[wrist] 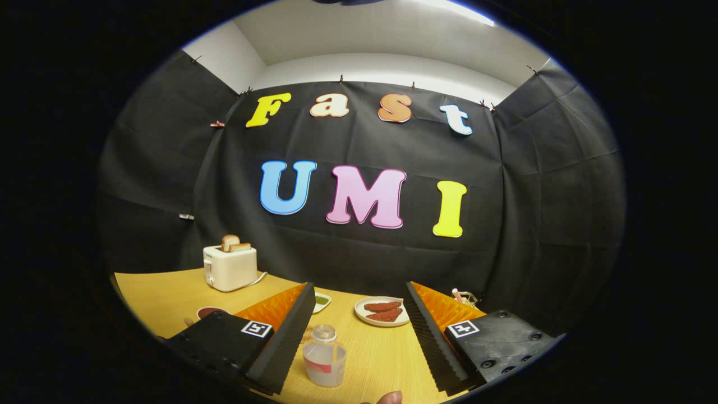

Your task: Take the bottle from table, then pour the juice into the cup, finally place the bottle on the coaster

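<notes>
The task looks barely begun. The gripper hangs wide open above the wooden surface with nothing in its hold. The bottle stands upright on that surface in the lower middle of the frame, between the two fingers and nearer the left one, touching neither. Taking, pouring and setting it on the coaster all appear left to do. A dark cup sits at lower left beyond the left finger, below a toaster; a plate lies ahead, centre.
</notes>
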### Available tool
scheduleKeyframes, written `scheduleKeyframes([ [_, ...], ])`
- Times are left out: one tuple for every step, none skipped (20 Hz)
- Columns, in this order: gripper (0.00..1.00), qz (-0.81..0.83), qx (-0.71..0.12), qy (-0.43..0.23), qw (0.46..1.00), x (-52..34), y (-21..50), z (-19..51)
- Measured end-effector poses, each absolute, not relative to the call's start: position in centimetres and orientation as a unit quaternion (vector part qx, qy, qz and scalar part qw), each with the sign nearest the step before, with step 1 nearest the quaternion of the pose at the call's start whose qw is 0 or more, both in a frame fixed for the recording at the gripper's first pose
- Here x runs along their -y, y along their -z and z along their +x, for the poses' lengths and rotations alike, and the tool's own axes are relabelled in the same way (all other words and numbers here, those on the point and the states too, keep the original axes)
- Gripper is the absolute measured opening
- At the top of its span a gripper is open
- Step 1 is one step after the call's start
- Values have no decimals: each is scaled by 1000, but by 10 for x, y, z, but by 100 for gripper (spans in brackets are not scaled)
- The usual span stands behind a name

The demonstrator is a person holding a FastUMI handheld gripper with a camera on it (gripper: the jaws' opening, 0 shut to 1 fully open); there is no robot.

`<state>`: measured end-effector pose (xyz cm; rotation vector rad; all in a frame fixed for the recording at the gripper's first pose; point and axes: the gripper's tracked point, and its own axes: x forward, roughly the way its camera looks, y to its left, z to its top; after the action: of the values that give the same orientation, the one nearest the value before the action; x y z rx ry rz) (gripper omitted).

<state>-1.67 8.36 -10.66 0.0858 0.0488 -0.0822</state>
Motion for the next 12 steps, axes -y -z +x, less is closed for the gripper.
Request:
scheduleKeyframes([
  [97, 41, -32, 45, 998, -89, 118, -17],
  [97, 40, -39, 49, 997, -93, 130, -18],
  [97, 41, -43, 53, 997, -98, 142, -20],
  [97, 43, -52, 56, 996, -105, 155, -21],
  [97, 44, -61, 57, 996, -111, 167, -22],
  [97, 44, -69, 60, 995, -116, 180, -22],
  [97, 43, -78, 65, 994, -119, 190, -22],
  [97, 42, -83, 70, 993, -120, 200, -22],
  [97, 43, -85, 76, 993, -121, 206, -20],
  [97, 45, -90, 79, 992, -123, 213, -19],
  [97, 48, -92, 80, 991, -127, 221, -17],
  [97, 47, -94, 83, 991, -129, 226, -16],
])
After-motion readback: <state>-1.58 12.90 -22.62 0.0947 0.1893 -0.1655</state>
